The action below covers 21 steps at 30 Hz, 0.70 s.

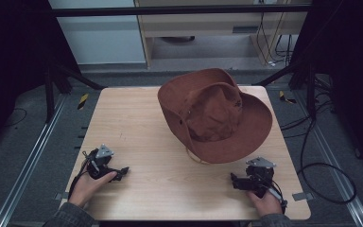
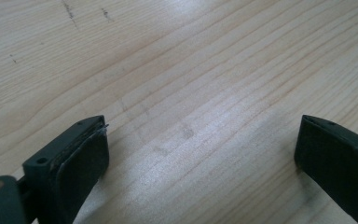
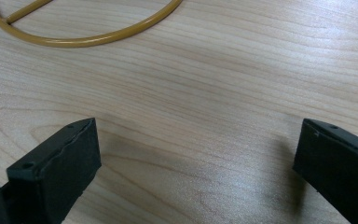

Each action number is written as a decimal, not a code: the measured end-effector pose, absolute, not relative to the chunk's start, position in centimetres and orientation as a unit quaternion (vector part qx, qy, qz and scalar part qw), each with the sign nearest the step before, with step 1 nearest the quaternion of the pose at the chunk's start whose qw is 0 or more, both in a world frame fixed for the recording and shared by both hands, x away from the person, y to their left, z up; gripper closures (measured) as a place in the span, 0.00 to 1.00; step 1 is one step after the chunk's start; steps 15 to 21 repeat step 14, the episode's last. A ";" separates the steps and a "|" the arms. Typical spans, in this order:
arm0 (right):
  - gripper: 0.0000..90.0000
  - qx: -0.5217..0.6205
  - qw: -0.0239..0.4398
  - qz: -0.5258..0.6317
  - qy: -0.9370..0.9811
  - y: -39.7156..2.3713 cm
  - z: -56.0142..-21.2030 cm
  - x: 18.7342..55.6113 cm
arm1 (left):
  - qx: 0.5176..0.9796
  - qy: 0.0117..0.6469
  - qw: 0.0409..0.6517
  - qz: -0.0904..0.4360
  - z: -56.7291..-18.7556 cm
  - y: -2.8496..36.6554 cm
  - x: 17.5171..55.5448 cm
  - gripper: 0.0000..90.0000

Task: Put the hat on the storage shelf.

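Observation:
A brown wide-brimmed hat [image 1: 215,113] lies tilted on the wooden table [image 1: 137,123], right of centre, its hollow crown facing me. A tan chin cord [image 1: 196,157] loops out from under its near brim; the cord [image 3: 88,28] curves across the top of the right gripper view. My left gripper [image 1: 123,171] rests at the table's near left, held by a hand, jaws wide apart over bare wood [image 2: 200,135]. My right gripper [image 1: 235,181] sits at the near right, just below the brim, also open with nothing between its jaws [image 3: 198,154].
Black frame struts [image 1: 71,75] and metal rails [image 1: 28,161] flank the table. Cables [image 1: 321,165] trail over the grey floor at the right. A pale cabinet [image 1: 208,23] stands behind the table. Bare tabletop lies left of the hat.

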State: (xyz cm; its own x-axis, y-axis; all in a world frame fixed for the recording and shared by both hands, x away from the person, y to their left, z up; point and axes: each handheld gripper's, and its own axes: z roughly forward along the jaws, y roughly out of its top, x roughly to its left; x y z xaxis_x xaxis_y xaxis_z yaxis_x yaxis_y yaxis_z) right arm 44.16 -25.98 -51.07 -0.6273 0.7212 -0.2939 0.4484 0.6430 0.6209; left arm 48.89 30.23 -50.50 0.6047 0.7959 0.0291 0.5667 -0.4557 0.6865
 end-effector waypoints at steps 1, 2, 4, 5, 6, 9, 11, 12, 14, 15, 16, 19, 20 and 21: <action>0.01 0.338 0.269 0.254 0.866 -26.0 -51.1 44.2 | 0.831 0.408 0.333 0.179 -50.7 30.3 48.8 0.01; 0.01 0.338 0.269 0.254 0.866 -26.0 -51.1 44.2 | 0.830 0.405 0.339 0.181 -50.8 30.5 48.8 0.00; 0.01 0.338 0.269 0.254 0.866 -26.0 -51.1 44.2 | 0.829 0.405 0.339 0.181 -50.8 30.5 48.8 0.00; 0.01 0.338 0.269 0.254 0.866 -26.0 -51.1 44.2 | 0.829 0.405 0.339 0.182 -50.8 30.5 48.8 0.00; 0.01 0.338 0.269 0.254 0.866 -26.0 -51.1 44.2 | 0.830 0.405 0.339 0.181 -50.8 30.5 48.8 0.00; 0.01 0.338 0.269 0.254 0.866 -26.0 -51.1 44.2 | 0.828 0.406 0.341 0.181 -50.8 30.5 48.8 0.00; 0.01 0.338 0.268 0.254 0.866 -26.0 -51.1 44.2 | 0.829 0.406 0.341 0.180 -50.8 30.5 48.8 0.00; 0.01 0.338 0.268 0.254 0.866 -26.0 -51.1 44.2 | 0.829 0.406 0.341 0.180 -50.8 30.5 48.8 0.00; 0.01 0.338 0.269 0.254 0.866 -26.0 -51.1 44.2 | 0.828 0.406 0.342 0.180 -50.8 30.5 48.8 0.00; 0.01 0.338 0.269 0.254 0.866 -26.0 -51.1 44.2 | 0.828 0.406 0.342 0.180 -50.8 30.5 48.8 0.00; 0.01 0.338 0.269 0.254 0.866 -26.0 -51.1 44.2 | 0.828 0.406 0.342 0.180 -50.8 30.5 48.8 0.00; 0.01 0.338 0.269 0.254 0.866 -26.0 -51.1 44.2 | 0.828 0.406 0.342 0.180 -50.8 30.5 48.8 0.00; 0.01 0.338 0.269 0.254 0.866 -26.0 -51.1 44.2 | 0.828 0.406 0.342 0.180 -50.8 30.5 48.8 0.00; 0.01 0.338 0.269 0.254 0.866 -26.0 -51.1 44.2 | 0.828 0.406 0.342 0.180 -50.8 30.5 48.8 0.00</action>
